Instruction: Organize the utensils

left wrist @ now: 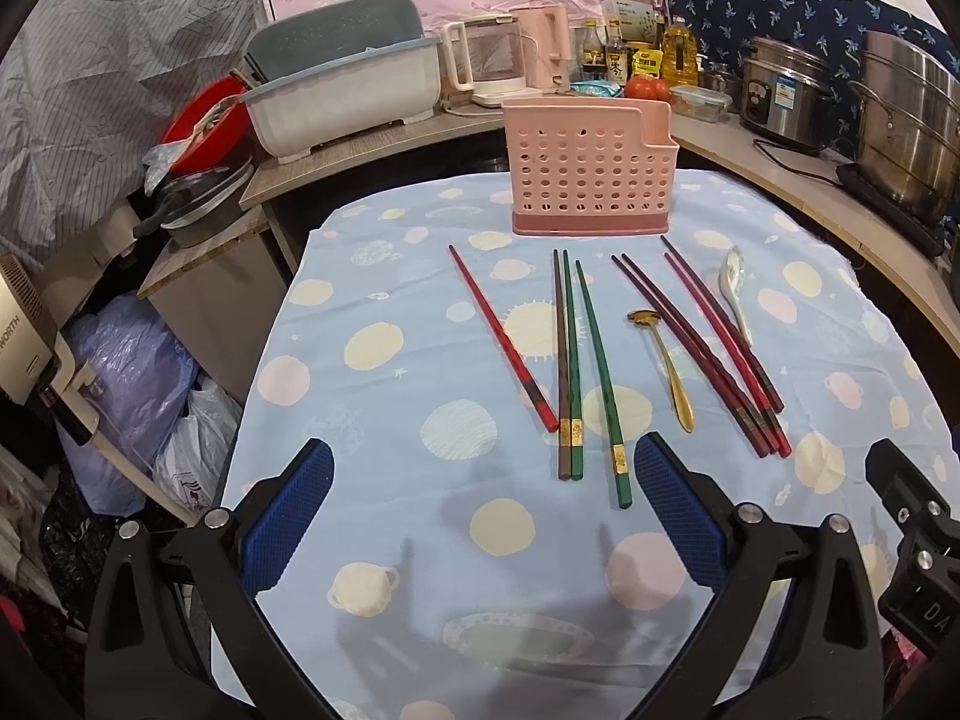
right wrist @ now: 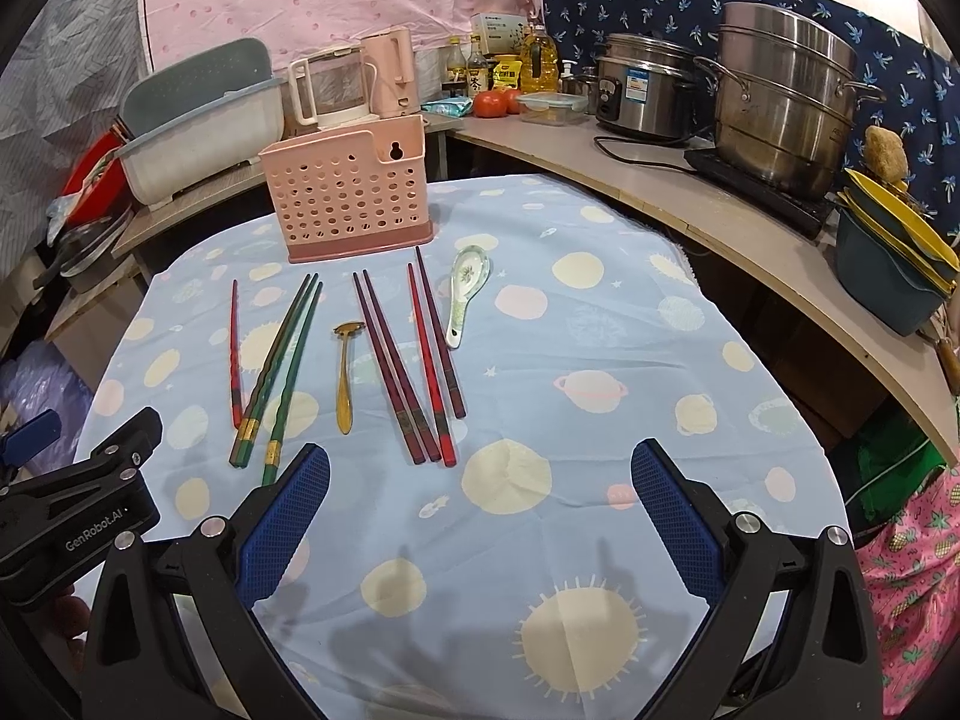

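Note:
A pink perforated utensil holder (left wrist: 591, 177) (right wrist: 351, 192) stands empty at the far side of the blue dotted tablecloth (left wrist: 372, 396) (right wrist: 600, 330). In front of it lie a single red chopstick (left wrist: 501, 339) (right wrist: 235, 354), green chopsticks (left wrist: 591, 372) (right wrist: 282, 369), dark red chopsticks (left wrist: 705, 348) (right wrist: 414, 360), a gold spoon (left wrist: 666, 366) (right wrist: 345, 372) and a white ceramic spoon (left wrist: 737, 294) (right wrist: 465, 294). My left gripper (left wrist: 483, 462) is open and empty, just short of the green chopsticks' near ends. My right gripper (right wrist: 480, 468) is open and empty, near the dark red chopsticks' ends.
A counter (right wrist: 690, 204) curves around the table's right with a steel steamer pot (right wrist: 780, 102), a rice cooker (right wrist: 645, 93) and stacked dishes (right wrist: 900, 246). A dish rack (left wrist: 342, 96), kettles and bottles stand behind. Bags (left wrist: 138, 396) lie on the floor at left.

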`<move>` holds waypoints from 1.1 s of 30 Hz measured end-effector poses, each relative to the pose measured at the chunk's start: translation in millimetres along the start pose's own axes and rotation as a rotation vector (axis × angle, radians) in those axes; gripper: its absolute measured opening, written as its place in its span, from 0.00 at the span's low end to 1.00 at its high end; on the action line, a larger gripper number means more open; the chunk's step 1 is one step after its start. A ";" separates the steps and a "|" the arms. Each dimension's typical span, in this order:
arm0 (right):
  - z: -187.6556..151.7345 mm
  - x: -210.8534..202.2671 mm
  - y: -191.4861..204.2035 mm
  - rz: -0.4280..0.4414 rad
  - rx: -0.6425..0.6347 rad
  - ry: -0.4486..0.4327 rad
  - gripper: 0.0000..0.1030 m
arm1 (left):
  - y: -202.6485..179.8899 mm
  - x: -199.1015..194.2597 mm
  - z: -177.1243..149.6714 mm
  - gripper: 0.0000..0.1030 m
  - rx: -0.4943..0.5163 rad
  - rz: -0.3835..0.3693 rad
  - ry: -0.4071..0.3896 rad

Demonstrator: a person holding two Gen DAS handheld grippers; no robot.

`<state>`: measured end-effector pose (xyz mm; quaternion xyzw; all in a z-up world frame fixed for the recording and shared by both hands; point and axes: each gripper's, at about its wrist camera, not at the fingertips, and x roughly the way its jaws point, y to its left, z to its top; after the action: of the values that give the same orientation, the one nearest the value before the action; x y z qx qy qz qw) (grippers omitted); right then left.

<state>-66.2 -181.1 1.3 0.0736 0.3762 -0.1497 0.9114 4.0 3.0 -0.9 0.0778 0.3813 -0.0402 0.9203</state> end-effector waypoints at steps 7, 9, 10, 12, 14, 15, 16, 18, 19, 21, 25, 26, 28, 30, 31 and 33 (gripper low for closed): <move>1.9 3.7 5.4 0.005 -0.010 0.004 0.94 | 3.3 2.7 0.1 0.93 -0.007 0.010 0.005; 2.7 4.7 7.8 0.009 -0.014 0.003 0.94 | 4.3 3.6 0.5 0.93 -0.010 0.012 0.008; 3.1 5.0 8.5 0.010 -0.016 0.002 0.94 | 4.9 3.6 0.2 0.93 -0.013 0.013 0.008; 4.1 5.4 9.8 0.012 -0.020 0.001 0.94 | 5.6 3.9 0.4 0.93 -0.017 0.015 0.009; 4.9 6.0 10.2 0.013 -0.021 -0.001 0.94 | 6.1 4.1 1.2 0.93 -0.017 0.017 0.007; 4.7 6.0 9.8 0.014 -0.019 -0.001 0.94 | 6.2 4.0 1.7 0.93 -0.016 0.019 0.007; 4.7 5.9 10.0 0.013 -0.019 -0.002 0.94 | 6.2 4.0 2.2 0.93 -0.017 0.019 0.006; 5.7 6.3 10.2 0.013 -0.020 -0.002 0.94 | 6.4 4.5 3.1 0.93 -0.017 0.020 0.006; 6.4 6.7 10.5 0.013 -0.019 -0.003 0.94 | 6.5 4.8 3.5 0.93 -0.017 0.021 0.007; 7.8 7.8 11.4 0.015 -0.019 -0.004 0.94 | 6.4 4.8 3.6 0.93 -0.017 0.021 0.007; 9.8 9.4 12.6 0.018 -0.021 -0.004 0.94 | 6.9 5.2 4.3 0.93 -0.018 0.022 0.007; 10.5 10.2 13.1 0.018 -0.022 -0.003 0.94 | 7.3 5.7 5.2 0.93 -0.018 0.021 0.007; 11.6 11.7 14.2 0.020 -0.024 -0.002 0.94 | 7.6 6.2 6.2 0.93 -0.020 0.023 0.008; 12.6 12.6 14.9 0.020 -0.026 -0.002 0.94 | 8.2 7.8 8.3 0.93 -0.022 0.023 0.011; 12.7 12.7 14.5 0.020 -0.025 -0.003 0.94 | 8.9 8.6 9.7 0.93 -0.023 0.022 0.011; 12.6 13.0 14.7 0.019 -0.024 -0.002 0.94 | 8.9 9.8 11.0 0.93 -0.023 0.021 0.012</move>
<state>-44.3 -173.2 1.4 0.0660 0.3761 -0.1365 0.9141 19.7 9.7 0.9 0.0715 0.3866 -0.0256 0.9191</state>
